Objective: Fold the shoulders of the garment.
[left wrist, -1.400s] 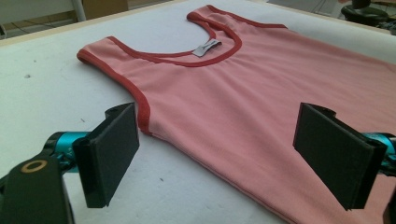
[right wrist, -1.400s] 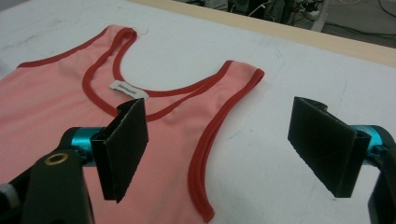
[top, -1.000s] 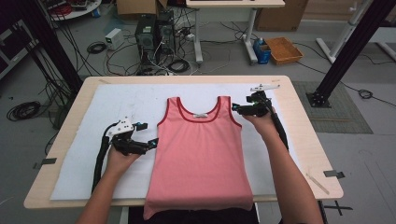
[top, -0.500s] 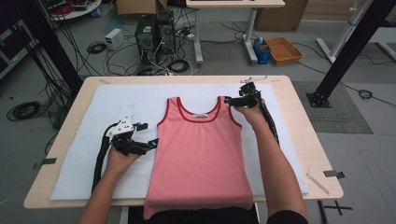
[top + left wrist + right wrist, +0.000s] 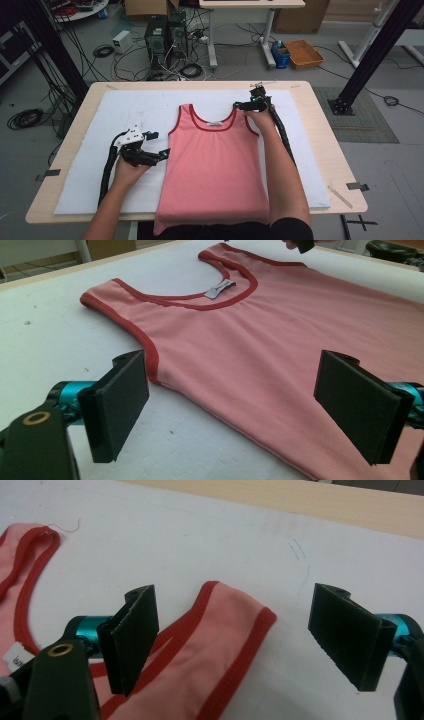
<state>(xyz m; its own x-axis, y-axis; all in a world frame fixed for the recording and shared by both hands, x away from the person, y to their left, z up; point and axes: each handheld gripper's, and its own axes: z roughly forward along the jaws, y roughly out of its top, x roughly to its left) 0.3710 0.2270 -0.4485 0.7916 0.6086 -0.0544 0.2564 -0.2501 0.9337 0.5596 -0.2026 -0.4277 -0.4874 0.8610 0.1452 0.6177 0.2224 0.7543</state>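
Note:
A pink tank top (image 5: 212, 165) with red trim lies flat on the white mat (image 5: 90, 150), neck toward the far edge. Its hem hangs over the table's near edge. My left gripper (image 5: 156, 146) stands open at the top's left side, just below the armhole; in the left gripper view the pink fabric (image 5: 260, 345) lies between and beyond the jaws. My right gripper (image 5: 241, 106) is open over the right shoulder strap (image 5: 225, 625), which lies between its pads (image 5: 131, 635). A small grey label (image 5: 220, 289) sits inside the neckline.
The mat covers most of the wooden table (image 5: 330, 150). Strips of tape (image 5: 358, 186) lie near the right front corner. Beyond the far edge stand computer towers (image 5: 165, 37), tangled cables and an orange tray (image 5: 304, 52) on the floor.
My right gripper has moved left and away from the person, from right of the armhole to the right shoulder strap. The left gripper has stayed put.

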